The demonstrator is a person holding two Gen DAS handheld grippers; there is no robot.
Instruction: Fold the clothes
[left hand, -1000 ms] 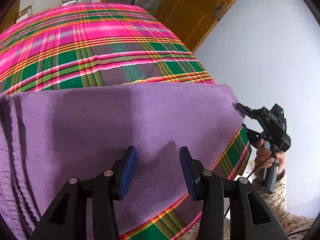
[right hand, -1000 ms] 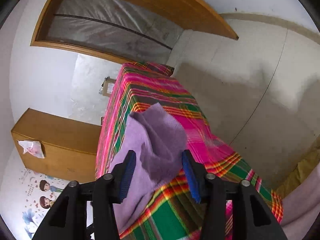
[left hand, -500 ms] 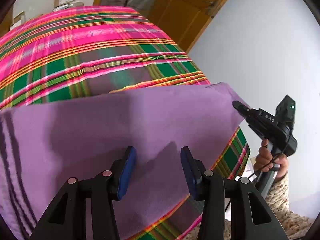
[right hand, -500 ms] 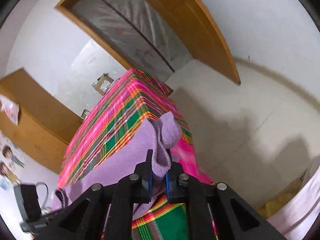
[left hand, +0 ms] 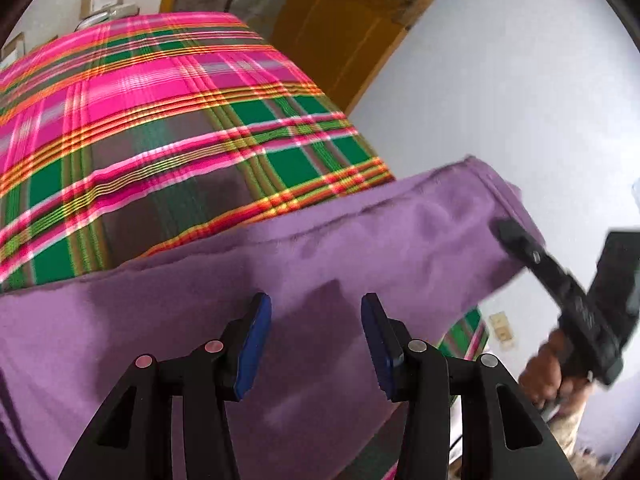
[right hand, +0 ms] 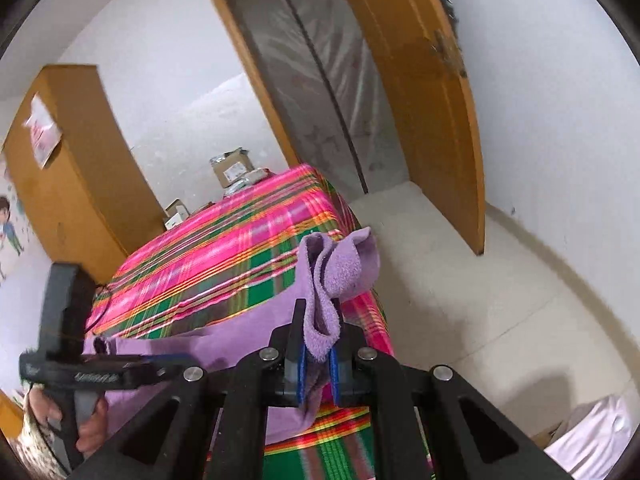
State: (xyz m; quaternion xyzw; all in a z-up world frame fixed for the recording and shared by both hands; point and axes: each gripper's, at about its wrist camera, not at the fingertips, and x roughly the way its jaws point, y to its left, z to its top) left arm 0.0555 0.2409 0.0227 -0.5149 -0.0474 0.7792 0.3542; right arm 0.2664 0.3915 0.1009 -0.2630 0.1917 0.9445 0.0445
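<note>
Right gripper (right hand: 318,354) jaws pinching purple cloth (left hand: 360,248) corner, left gripper (left hand: 316,340) jaws spread above cloth, plaid surface (left hand: 160,120) beyond.

The room around my plaid table

The plaid tablecloth (right hand: 240,248) in pink and green covers the table. Behind its far end I see cardboard boxes (right hand: 234,170) against the white wall. To the left of the table stands a wooden cabinet (right hand: 76,160), and to the right an open wooden door (right hand: 424,92).

The left claw (left hand: 316,340) hangs spread wide, while the right claw (right hand: 318,360) is clamped nearly closed.
</note>
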